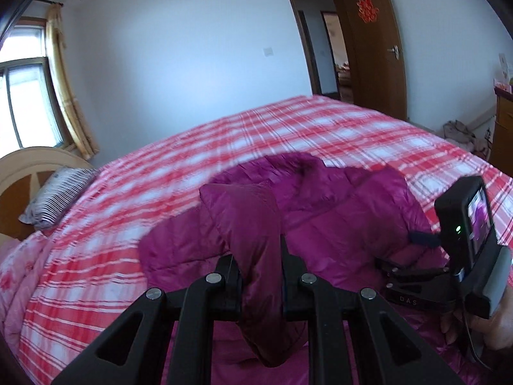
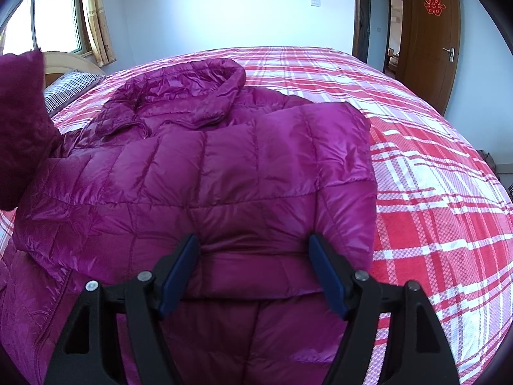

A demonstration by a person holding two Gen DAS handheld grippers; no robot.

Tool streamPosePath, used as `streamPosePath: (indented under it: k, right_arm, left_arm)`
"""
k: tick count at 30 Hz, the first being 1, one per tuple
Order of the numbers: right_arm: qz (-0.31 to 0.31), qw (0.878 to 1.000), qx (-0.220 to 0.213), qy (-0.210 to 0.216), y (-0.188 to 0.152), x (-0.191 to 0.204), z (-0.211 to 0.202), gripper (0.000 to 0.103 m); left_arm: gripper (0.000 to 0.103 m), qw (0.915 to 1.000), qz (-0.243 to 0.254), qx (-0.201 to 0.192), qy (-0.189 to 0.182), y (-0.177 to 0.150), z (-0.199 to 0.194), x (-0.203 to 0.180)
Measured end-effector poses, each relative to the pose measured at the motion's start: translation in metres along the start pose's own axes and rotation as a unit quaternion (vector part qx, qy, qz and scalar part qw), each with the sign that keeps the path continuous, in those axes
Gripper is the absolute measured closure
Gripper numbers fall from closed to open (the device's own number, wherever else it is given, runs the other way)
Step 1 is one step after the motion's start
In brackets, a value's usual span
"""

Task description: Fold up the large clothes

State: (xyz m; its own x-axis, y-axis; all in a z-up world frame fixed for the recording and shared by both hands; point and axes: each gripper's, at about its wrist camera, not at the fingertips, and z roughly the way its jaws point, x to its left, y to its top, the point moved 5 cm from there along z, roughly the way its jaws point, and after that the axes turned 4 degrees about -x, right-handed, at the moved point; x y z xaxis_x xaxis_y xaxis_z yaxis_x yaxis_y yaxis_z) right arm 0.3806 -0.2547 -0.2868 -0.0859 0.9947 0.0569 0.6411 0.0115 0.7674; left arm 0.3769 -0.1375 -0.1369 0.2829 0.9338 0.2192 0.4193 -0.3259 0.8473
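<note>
A magenta quilted down jacket (image 2: 224, 166) lies spread on the bed, its collar (image 2: 205, 89) toward the headboard. My left gripper (image 1: 259, 266) is shut on one sleeve (image 1: 250, 224), which stands up between its fingers, lifted off the bed. That same sleeve shows at the left edge of the right wrist view (image 2: 19, 122). My right gripper (image 2: 253, 256) is open over the jacket's near part, with a puffy fold of the jacket lying between its blue pads (image 2: 179, 272). The right gripper's camera unit (image 1: 465, 224) and a hand show at the right of the left wrist view.
The bed has a red and white plaid sheet (image 2: 433, 192). A striped pillow (image 1: 54, 199) and a wooden headboard (image 1: 25, 166) are at the left, with a pink floral quilt (image 1: 19, 272) below. An open brown door (image 1: 375, 41) and a wooden cabinet (image 1: 503, 122) stand beyond the bed.
</note>
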Motion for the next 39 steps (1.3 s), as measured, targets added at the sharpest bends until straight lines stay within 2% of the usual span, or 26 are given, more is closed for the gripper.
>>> streamPosePath:
  k: [6,12,16,17,19,20,21,23,25,28,30,32,35,39]
  right_arm:
    - [0.000,1.000,0.000,0.000,0.000,0.000,0.000,0.028]
    - [-0.001,1.000,0.000,0.000,0.000,0.001,0.000,0.027]
    - [0.000,1.000,0.000,0.000,-0.001,0.000,0.000,0.027]
    - [0.000,1.000,0.000,0.000,0.000,0.000,0.001,0.027]
    - [-0.001,1.000,0.000,0.000,-0.001,0.000,0.000,0.027]
    - [-0.001,1.000,0.001,0.000,0.000,0.000,0.001,0.027]
    - [-0.001,1.000,0.001,0.000,-0.001,0.000,0.001,0.027]
    - [-0.001,1.000,0.000,-0.001,-0.001,0.001,0.001,0.027]
    - [-0.001,1.000,0.000,-0.001,-0.001,0.000,0.001,0.027]
    - [-0.001,1.000,0.000,-0.001,-0.001,0.001,0.001,0.027]
    - [-0.001,1.000,0.000,-0.001,-0.001,0.000,0.001,0.027]
    - [-0.001,1.000,0.000,0.000,0.000,0.001,0.002,0.027]
    - [-0.001,1.000,0.001,0.000,0.000,0.001,0.002,0.027]
    - [-0.001,1.000,0.000,0.000,0.000,0.001,0.003,0.027]
  left_arm:
    - [0.087,0.9994,-0.003,0.030,-0.016,-0.021,0.036,-0.026]
    - [0.086,0.9989,-0.010,0.044,-0.017,-0.035,0.054,-0.035]
    - [0.078,0.9983,-0.007,0.054,-0.021,-0.034,0.048,-0.039]
    - [0.073,0.9985,-0.006,0.048,-0.023,-0.031,0.042,-0.039]
    - [0.057,0.9991,-0.005,0.013,-0.039,-0.020,0.021,-0.039]
    - [0.034,0.9992,-0.002,-0.005,-0.039,-0.014,0.010,-0.037]
    - [0.016,0.9992,-0.002,-0.019,-0.035,-0.011,0.002,-0.034]
    - [0.012,0.9981,-0.001,-0.057,-0.025,-0.003,-0.014,-0.021]
    - [0.012,0.9983,0.003,-0.058,-0.001,-0.001,-0.011,-0.003]
    - [0.012,0.9967,-0.009,-0.015,0.079,-0.015,0.029,0.051]
    - [0.012,0.9934,-0.026,0.027,0.109,-0.032,0.058,0.081]
    - [0.012,0.9885,-0.048,0.078,0.120,-0.057,0.091,0.109]
    - [0.012,0.9822,-0.066,0.117,0.131,-0.083,0.116,0.126]
    - [0.011,0.9794,-0.096,0.129,0.123,-0.098,0.127,0.131]
